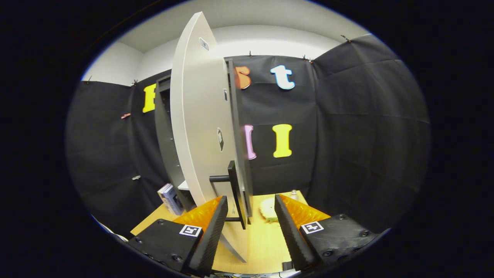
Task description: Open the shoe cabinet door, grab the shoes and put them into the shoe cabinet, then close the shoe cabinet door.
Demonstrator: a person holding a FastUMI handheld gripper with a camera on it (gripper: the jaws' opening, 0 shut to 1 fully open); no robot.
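Between spread fingers of tool: door handle, untouched; cabinet door swung open.

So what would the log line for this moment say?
cabinet door: swung open | gripper: open, straddling door handle, not gripping | shoe: on table beyond

door handle just ahead of fingers

Shoe cabinet: dark, upright at far left of tabletop, interior partly visible. Cabinet door swung wide open, edge-on; pale inner face w/ hinge plates, dark outer face, black bar handle near its lower edge.
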